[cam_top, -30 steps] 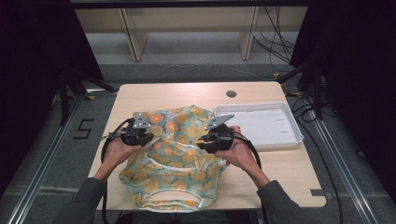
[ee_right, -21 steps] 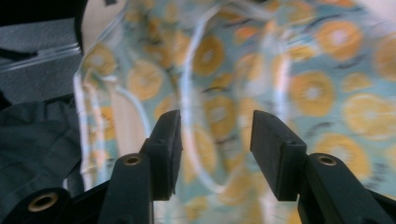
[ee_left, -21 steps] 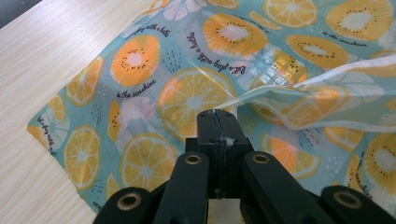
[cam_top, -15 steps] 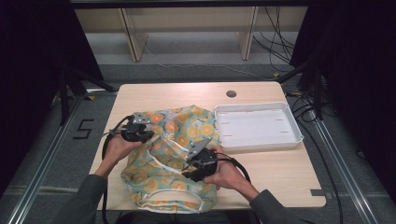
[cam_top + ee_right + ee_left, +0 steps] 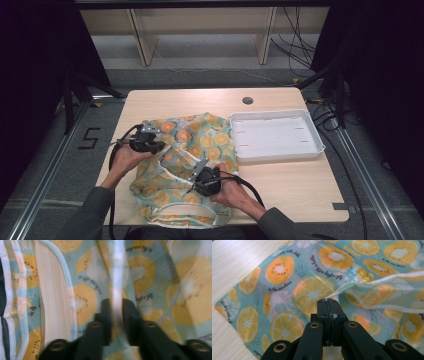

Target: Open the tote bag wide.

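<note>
The thin, fruit-printed teal fabric garment [image 5: 185, 165] lies crumpled along the near edge of the pale wooden worktop [image 5: 295, 180], left of the white plastic tray [image 5: 275, 136]. The main risk is slippage: the left gripper [image 5: 329, 301] pinches only a white-piped hem fold, jaws fully together, while the right gripper [image 5: 117, 302] has just been closing over a blurred white-edged strip; a pull could tear it free. Both forearms reach forward, grippers angled down.
</note>
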Motion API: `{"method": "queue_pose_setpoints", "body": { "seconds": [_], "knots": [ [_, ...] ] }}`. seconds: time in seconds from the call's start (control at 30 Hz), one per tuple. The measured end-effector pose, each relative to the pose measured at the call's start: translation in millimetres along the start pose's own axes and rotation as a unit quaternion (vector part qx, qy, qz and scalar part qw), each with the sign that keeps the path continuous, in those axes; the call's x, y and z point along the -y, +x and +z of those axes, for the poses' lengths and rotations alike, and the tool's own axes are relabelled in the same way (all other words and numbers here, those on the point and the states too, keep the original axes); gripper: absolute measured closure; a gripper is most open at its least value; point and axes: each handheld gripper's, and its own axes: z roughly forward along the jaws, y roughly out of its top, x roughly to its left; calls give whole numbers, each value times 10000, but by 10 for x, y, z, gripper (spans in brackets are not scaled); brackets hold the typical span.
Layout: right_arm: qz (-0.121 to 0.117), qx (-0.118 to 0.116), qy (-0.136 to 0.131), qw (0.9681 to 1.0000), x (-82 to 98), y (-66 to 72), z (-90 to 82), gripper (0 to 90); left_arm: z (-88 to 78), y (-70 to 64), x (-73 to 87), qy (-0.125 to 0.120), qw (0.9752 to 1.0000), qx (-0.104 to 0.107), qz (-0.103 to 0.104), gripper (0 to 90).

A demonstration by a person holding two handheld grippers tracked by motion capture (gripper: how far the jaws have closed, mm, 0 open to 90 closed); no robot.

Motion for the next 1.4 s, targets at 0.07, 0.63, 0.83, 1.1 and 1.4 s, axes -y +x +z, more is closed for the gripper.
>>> {"method": "queue_pose_setpoints", "body": {
  "seconds": [0.07,0.63,0.83,1.1,1.4],
  "knots": [
    [7,-3,-141,9999,-13,-26,-76,895,-11,6,12,34,9999,155,19,826],
    [465,-325,-1054,9928,-52,-261,-568,900,-718,-647,244,8,9973,214,705,228],
    [340,-396,-1133,9922,-86,-261,-618,899,-553,-754,477,251,9932,-34,1139,574],
    [230,-574,-1432,9878,-197,-204,-865,899,-975,-754,292,176,9865,449,1564,889],
    [308,-216,-1762,9836,-371,-431,-1049,899,-1061,-463,-15,-44,9906,604,1230,879]
  ]
}}
